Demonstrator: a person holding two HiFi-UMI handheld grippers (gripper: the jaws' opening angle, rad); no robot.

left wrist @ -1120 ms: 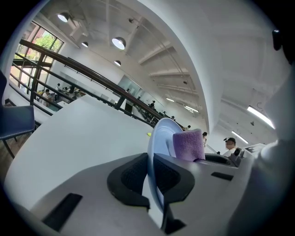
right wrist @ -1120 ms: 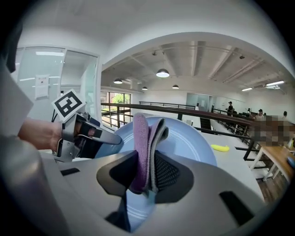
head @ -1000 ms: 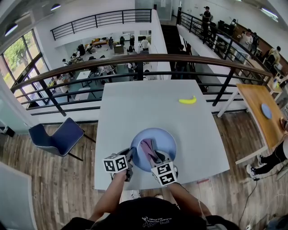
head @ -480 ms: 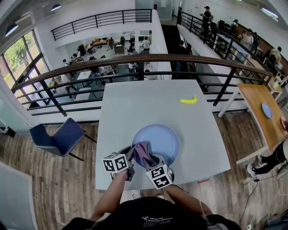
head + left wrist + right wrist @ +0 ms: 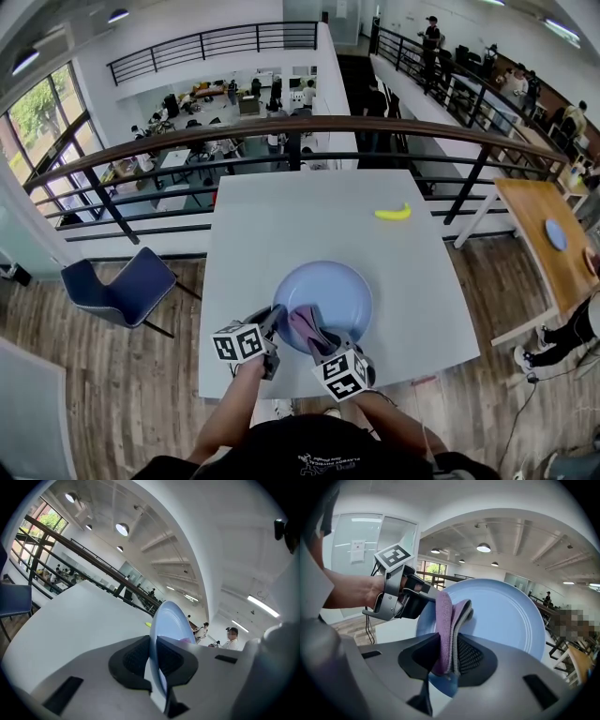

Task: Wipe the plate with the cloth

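Left gripper [image 5: 153, 658] clamps plate [image 5: 171, 620] rim; right gripper [image 5: 451, 663] pinches purple cloth [image 5: 443, 620] over plate

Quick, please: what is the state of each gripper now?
Left gripper: closed on the rim of the plate.
Right gripper: closed on the cloth.

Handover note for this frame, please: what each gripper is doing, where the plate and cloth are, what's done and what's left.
Left gripper: jaws shut on the near-left rim of the plate, steadying it.
Right gripper: jaws shut on the folded purple cloth, which is over the plate's near part.
The plate is at the near edge of the table; a banana lies at the far side, not involved.
Done: both grips are set and the cloth is at the plate.
Left: wipe across the plate's face. How much has been wiped cannot be told.
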